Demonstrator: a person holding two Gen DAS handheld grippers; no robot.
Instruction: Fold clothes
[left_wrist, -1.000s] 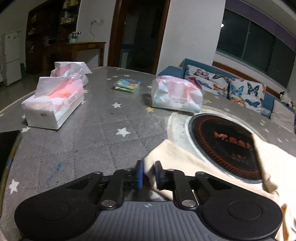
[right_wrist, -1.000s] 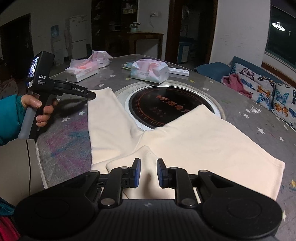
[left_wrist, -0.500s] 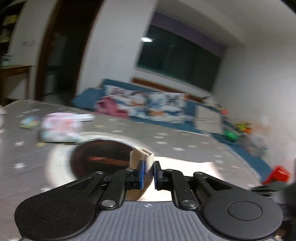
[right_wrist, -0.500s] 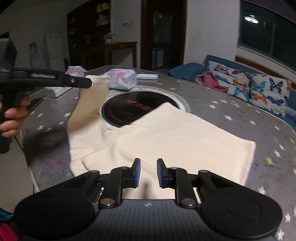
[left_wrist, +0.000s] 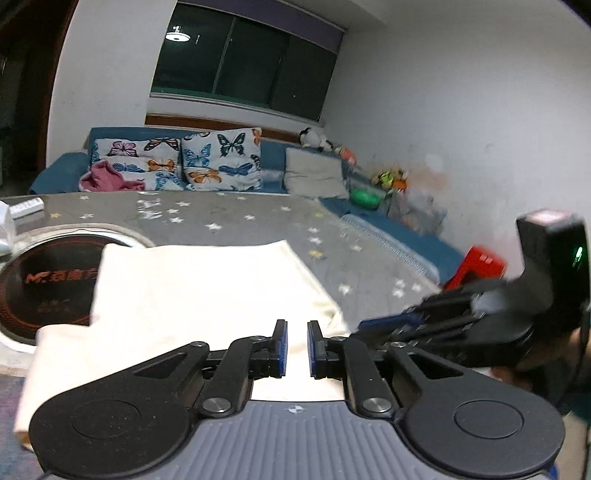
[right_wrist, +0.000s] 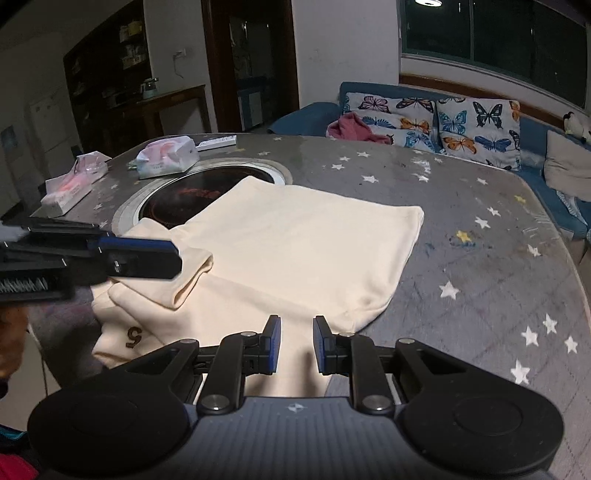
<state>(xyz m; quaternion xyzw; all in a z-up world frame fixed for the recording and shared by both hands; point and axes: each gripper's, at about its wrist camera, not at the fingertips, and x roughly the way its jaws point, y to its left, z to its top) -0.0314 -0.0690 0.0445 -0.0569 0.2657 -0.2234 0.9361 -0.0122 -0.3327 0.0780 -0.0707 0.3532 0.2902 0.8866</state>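
Cloth first: the cream garment (right_wrist: 295, 243) lies flat on the starred table (right_wrist: 480, 192), long axis running right from the folded sleeve (right_wrist: 184, 273); left gripper (right_wrist: 140, 256), gap unclear, hovers there; right gripper (right_wrist: 296, 345) open over the near hem

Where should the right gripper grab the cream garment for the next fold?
Probably the cream garment at its far right corner, approached from the right side: that edge lies flat and free on the table, clear of the left gripper.
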